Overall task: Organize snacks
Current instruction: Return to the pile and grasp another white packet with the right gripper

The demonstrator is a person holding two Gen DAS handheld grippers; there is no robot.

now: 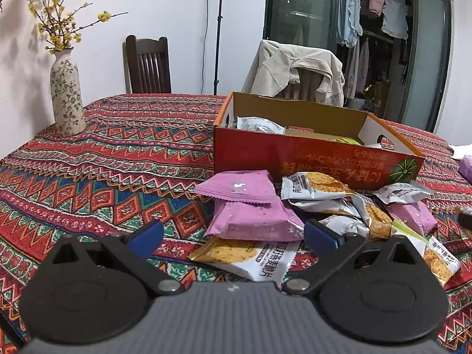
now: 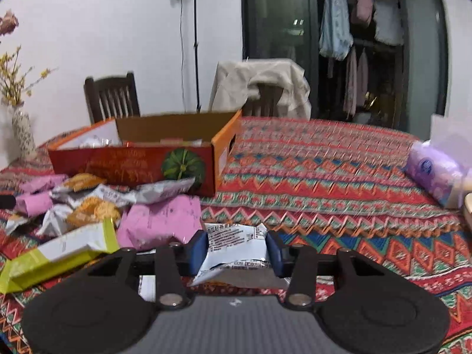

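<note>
A red and orange cardboard box (image 1: 298, 159) stands open on the table, with a few packets inside; it also shows in the right wrist view (image 2: 132, 162). In front of it lies a heap of snack packets: pink ones (image 1: 250, 206), white and gold cracker ones (image 1: 312, 187), and a yellow-green one (image 2: 59, 253). My left gripper (image 1: 233, 233) is open and empty, just short of the pink packets. My right gripper (image 2: 237, 249) is shut on a white snack packet (image 2: 236, 250), held above the cloth to the right of the heap.
A patterned red tablecloth (image 1: 118, 162) covers the table. A flowered vase (image 1: 66, 97) stands at the far left. A purple tissue pack (image 2: 433, 174) lies at the right. Two chairs, one (image 1: 298, 73) draped with a beige jacket, stand behind the table.
</note>
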